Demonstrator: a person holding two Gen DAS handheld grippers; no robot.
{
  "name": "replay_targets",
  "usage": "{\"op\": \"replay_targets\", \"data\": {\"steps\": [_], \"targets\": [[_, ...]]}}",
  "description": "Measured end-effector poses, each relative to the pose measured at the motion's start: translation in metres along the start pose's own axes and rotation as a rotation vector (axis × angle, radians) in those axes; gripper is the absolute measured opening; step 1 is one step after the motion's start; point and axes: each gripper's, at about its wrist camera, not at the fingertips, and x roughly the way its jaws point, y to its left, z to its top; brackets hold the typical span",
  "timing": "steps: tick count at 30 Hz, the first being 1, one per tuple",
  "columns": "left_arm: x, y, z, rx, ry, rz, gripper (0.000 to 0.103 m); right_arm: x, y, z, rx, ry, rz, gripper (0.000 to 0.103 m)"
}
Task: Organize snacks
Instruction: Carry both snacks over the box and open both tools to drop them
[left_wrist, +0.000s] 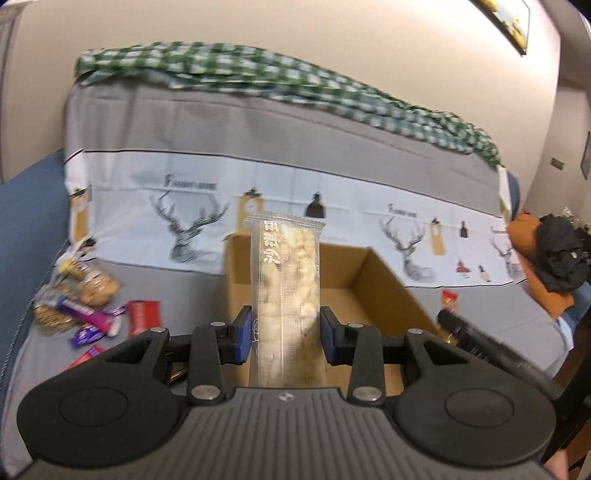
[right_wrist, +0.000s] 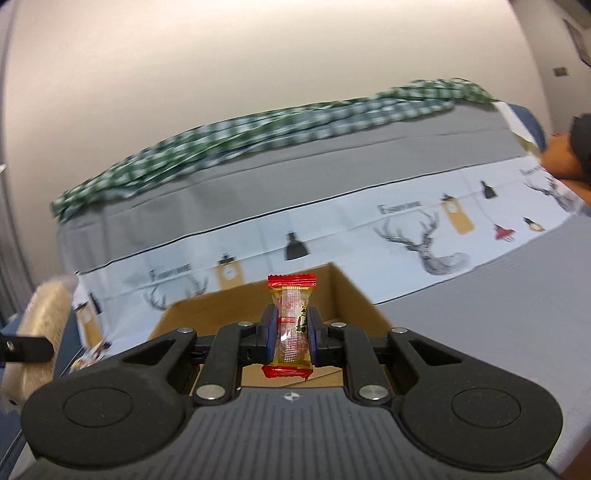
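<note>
My left gripper (left_wrist: 285, 325) is shut on a long clear-wrapped pale snack bar (left_wrist: 286, 280), which stands upright between the blue pads above an open cardboard box (left_wrist: 373, 280) on the sofa seat. My right gripper (right_wrist: 291, 325) is shut on a small candy in a clear wrapper with red ends (right_wrist: 291, 321), held over the near side of the same cardboard box (right_wrist: 351, 295). The right gripper with its candy (left_wrist: 448, 301) shows at the box's right in the left wrist view. The left gripper's bar (right_wrist: 40, 325) shows blurred at the far left in the right wrist view.
A pile of loose snacks (left_wrist: 88, 310), purple, red and tan packets, lies on the grey cover left of the box. A deer-print sofa cover (left_wrist: 295, 199) and a green checked cloth (left_wrist: 258, 74) lie behind. Orange and black bundles (left_wrist: 550, 254) sit at the right.
</note>
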Motion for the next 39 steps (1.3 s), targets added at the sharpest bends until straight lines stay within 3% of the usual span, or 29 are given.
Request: {"op": "replay_targets", "data": {"steps": [8,39], "targets": [[0.017,-0.033,0.014,0.010,0.005,-0.040,0.041,0.001,-0.010,0.001,0.032,-0.007,-0.040,0.017],[0.036,-0.042,0.015,0.018,0.024,-0.036,0.041,-0.001,-0.001,0.003,-0.046,-0.028,-0.003,0.017]]}}
